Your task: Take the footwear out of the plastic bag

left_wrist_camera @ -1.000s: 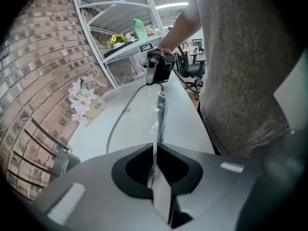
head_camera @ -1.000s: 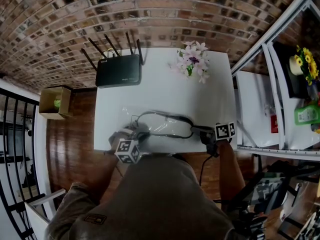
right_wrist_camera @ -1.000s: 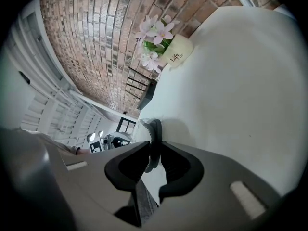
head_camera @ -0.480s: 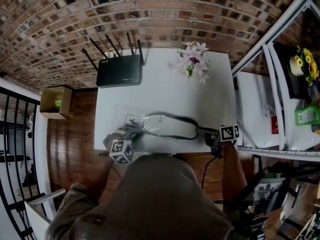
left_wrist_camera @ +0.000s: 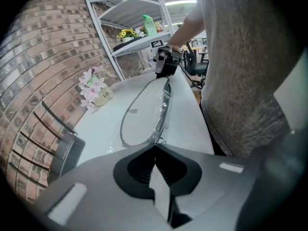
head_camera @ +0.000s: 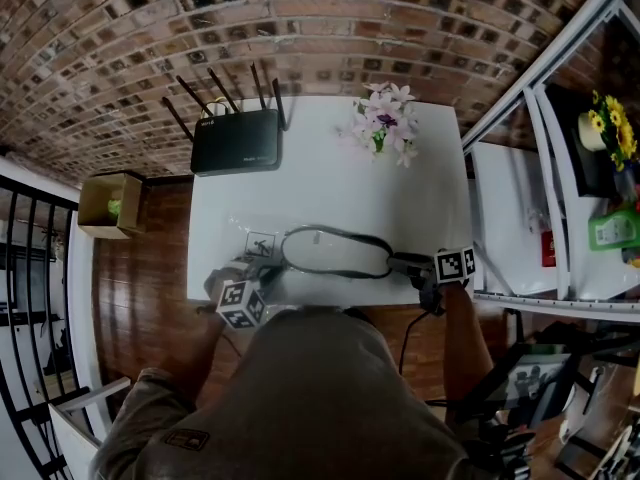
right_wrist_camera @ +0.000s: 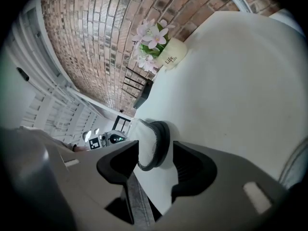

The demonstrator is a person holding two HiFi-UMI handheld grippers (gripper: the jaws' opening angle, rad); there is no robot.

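Observation:
A white slipper (head_camera: 335, 253) with a dark rim lies along the front of the white table (head_camera: 330, 183), partly inside a clear plastic bag (head_camera: 262, 243). My left gripper (head_camera: 262, 268) is at the bag's left end, its jaws shut on the crinkled plastic (left_wrist_camera: 163, 114). In the left gripper view the slipper (left_wrist_camera: 144, 112) stretches away to the right gripper (left_wrist_camera: 163, 66). My right gripper (head_camera: 402, 263) is at the slipper's right end. Its jaws are opening, with the slipper's end (right_wrist_camera: 147, 143) between them and a gap beside it.
A black router (head_camera: 237, 140) with antennas stands at the table's back left, and a vase of pink flowers (head_camera: 385, 118) at the back right. A metal shelf rack (head_camera: 520, 218) flanks the right side. A cardboard box (head_camera: 108, 203) sits on the wooden floor at left.
My left gripper has moved a little left with the plastic, so the bag's printed label now shows. The right gripper has shifted slightly right at the slipper's end.

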